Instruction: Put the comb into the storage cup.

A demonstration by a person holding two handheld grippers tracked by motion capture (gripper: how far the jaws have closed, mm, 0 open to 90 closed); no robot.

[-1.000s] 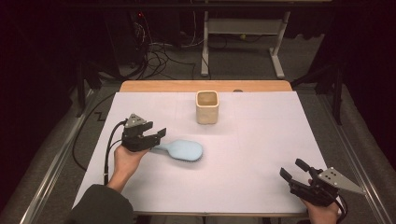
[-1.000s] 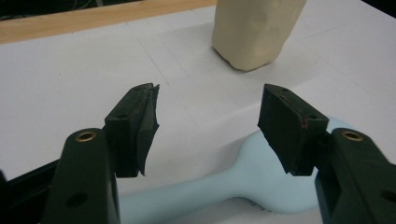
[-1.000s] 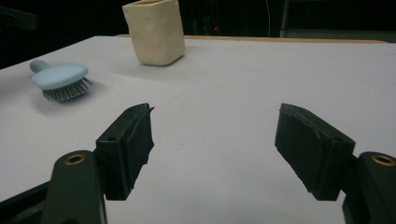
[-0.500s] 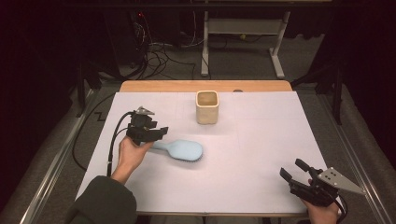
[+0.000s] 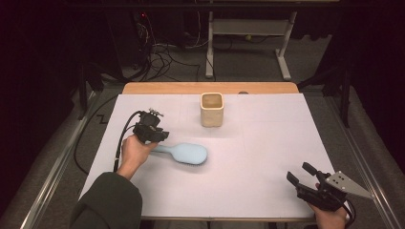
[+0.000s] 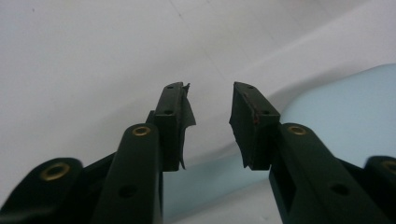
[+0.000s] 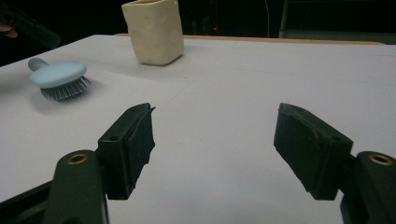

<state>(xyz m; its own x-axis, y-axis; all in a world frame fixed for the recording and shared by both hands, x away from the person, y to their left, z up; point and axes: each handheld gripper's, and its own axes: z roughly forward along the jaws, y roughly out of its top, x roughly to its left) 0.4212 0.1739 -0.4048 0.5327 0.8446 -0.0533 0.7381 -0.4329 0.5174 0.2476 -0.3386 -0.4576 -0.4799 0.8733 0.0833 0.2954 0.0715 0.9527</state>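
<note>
Closing in from the left of the high view, the left gripper (image 5: 154, 135) sits over the handle end of the pale blue plastic hairbrush (image 5: 184, 153), which lies bristles-down on the white table cover (image 5: 267, 143), near the cream square ceramic cup (image 5: 211, 109). The right gripper (image 5: 305, 183) rests at the near right corner, well apart. In the left gripper view its jaws have just been closing; the blue handle (image 6: 210, 182) lies between them, yet a gap shows, so probably no pinch yet. In the right gripper view those jaws stand wide with nothing between them, brush (image 7: 60, 79) and cup (image 7: 154, 30) far off. Risk now: a shallow bite on that smooth rounded handle could let the brush swivel or slip when lifted.
</note>
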